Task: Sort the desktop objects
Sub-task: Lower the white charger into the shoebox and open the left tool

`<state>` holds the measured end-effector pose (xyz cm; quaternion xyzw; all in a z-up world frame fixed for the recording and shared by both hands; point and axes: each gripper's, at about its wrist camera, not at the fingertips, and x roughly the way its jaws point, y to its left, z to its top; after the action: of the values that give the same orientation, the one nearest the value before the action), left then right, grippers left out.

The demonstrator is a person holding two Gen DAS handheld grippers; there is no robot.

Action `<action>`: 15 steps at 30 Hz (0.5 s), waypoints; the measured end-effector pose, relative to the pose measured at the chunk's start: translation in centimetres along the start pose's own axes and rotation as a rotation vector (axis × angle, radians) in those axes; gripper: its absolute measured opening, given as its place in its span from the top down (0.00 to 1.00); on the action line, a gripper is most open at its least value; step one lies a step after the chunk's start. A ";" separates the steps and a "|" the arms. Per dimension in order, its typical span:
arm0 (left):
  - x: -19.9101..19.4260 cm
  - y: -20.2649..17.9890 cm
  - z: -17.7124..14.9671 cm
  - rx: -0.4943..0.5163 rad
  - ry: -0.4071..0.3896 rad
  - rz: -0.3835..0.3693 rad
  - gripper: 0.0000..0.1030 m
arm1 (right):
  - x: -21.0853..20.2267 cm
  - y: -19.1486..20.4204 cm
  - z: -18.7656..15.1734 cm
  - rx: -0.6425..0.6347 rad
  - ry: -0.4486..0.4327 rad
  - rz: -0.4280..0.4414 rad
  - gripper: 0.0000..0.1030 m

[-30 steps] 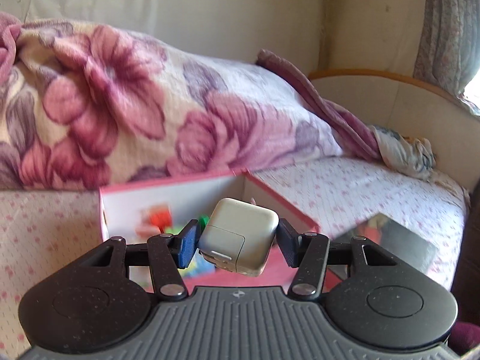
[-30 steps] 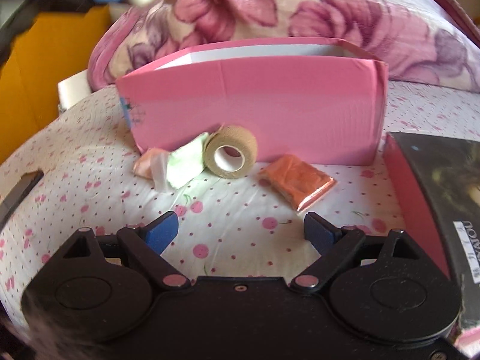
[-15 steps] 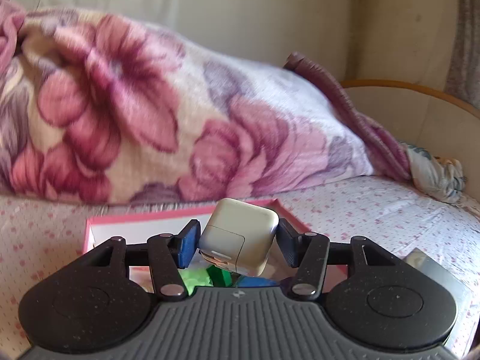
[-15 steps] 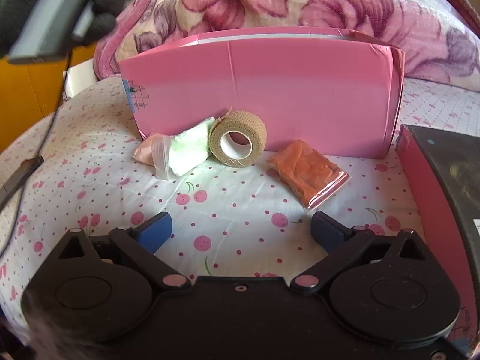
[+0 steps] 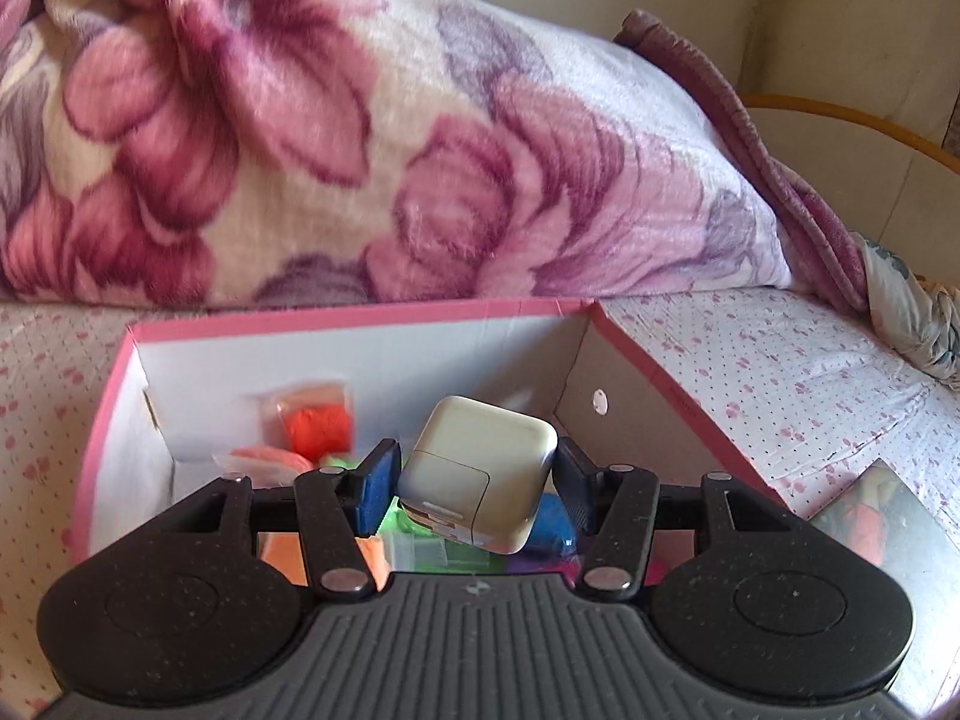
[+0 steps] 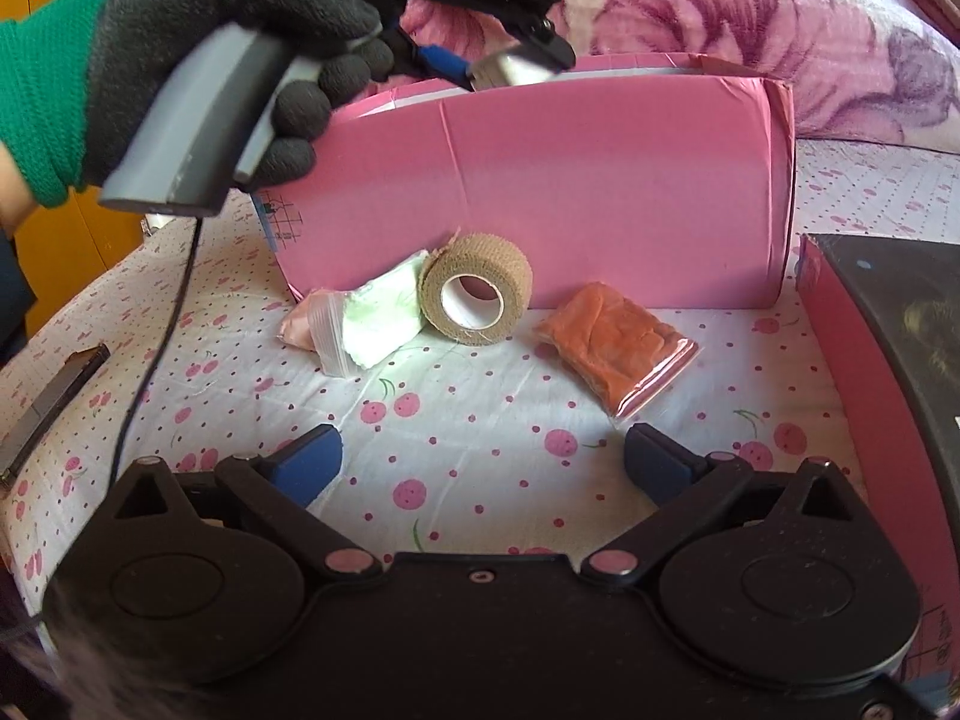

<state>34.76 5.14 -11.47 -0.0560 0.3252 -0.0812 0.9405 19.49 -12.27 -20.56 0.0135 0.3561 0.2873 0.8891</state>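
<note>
My left gripper (image 5: 477, 483) is shut on a white square charger (image 5: 480, 474) and holds it over the open pink box (image 5: 336, 321), which has several colourful small items inside. In the right wrist view the left gripper (image 6: 498, 63) with the charger (image 6: 510, 69) hovers above the pink box (image 6: 540, 192). My right gripper (image 6: 480, 459) is open and empty, low over the cherry-print sheet. Ahead of it lie a tan bandage roll (image 6: 477, 294), an orange packet (image 6: 618, 351) and a white-green packet (image 6: 366, 324) against the box's front wall.
A floral blanket (image 5: 360, 138) is piled behind the box. A dark book on a pink lid (image 6: 900, 372) lies to the right. A dark flat object (image 6: 54, 402) lies at the left edge. A gloved hand (image 6: 210, 30) holds the left gripper, with its cable hanging down.
My left gripper has carried the charger forward and tipped down over the pink box's opening, so its inside now shows. My right gripper has edged closer to the items in front of the box.
</note>
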 end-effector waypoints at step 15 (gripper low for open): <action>1.4 -0.3 -0.8 -0.001 0.069 0.020 0.40 | -0.4 -0.2 0.0 0.030 -0.010 0.012 0.01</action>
<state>35.32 4.54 -12.91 -0.0505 0.3581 -0.0733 0.9294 19.36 -12.67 -20.39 0.0304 0.3557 0.2875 0.8888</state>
